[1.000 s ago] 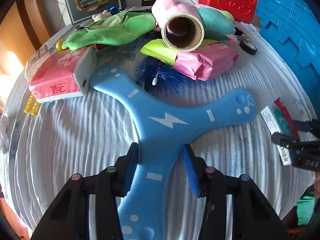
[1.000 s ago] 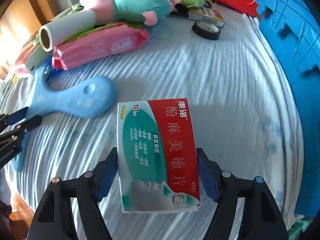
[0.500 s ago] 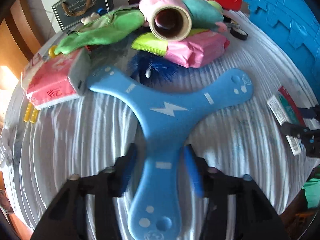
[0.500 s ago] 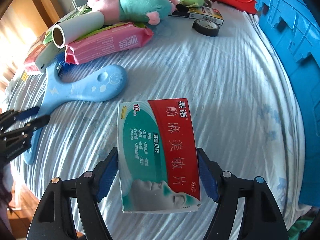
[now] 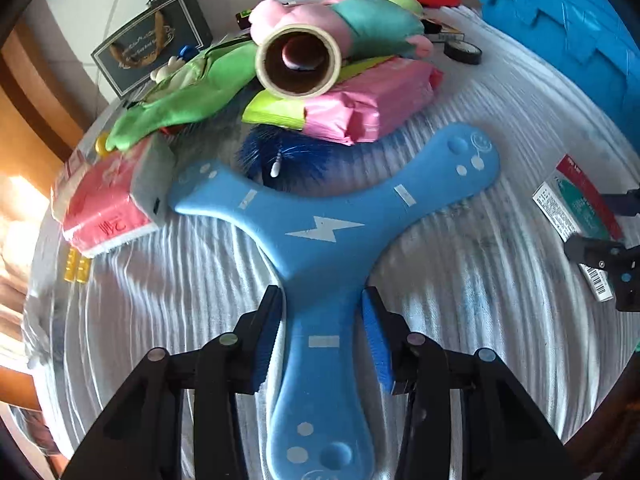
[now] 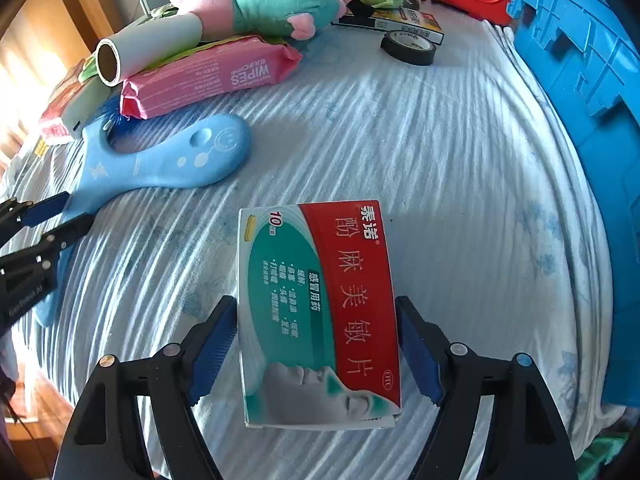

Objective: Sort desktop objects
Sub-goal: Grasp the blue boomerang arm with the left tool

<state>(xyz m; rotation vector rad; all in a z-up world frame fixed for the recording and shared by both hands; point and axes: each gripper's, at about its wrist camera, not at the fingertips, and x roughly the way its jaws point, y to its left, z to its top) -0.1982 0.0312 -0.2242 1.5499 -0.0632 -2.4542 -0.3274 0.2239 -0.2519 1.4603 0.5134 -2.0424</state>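
Note:
A blue three-armed boomerang (image 5: 320, 240) lies flat on the white striped cloth. My left gripper (image 5: 322, 320) straddles its near arm, and the jaws are closing with the pads against the arm's two edges. In the right wrist view the boomerang (image 6: 168, 164) shows at the left, with the left gripper (image 6: 44, 220) on it. A red and teal medicine box (image 6: 320, 312) sits between the pads of my right gripper (image 6: 318, 320). Those jaws are opening, and the pad tips still touch the box's long sides. The left wrist view shows the box (image 5: 572, 208) at the far right.
Behind the boomerang are a pink wipes pack (image 5: 368, 108), a cardboard tube (image 5: 298, 60), a plush toy (image 5: 360, 24), a green cloth (image 5: 180, 100) and a blue brush (image 5: 280, 152). A pink tissue pack (image 5: 104, 200) lies left. A blue crate (image 6: 580, 80) lines the right edge, near a black tape roll (image 6: 408, 46).
The boomerang has slid and turned on the cloth, its right arm swinging toward the table's middle. My left gripper now sits higher up its near arm. The medicine box keeps its place between the right pads.

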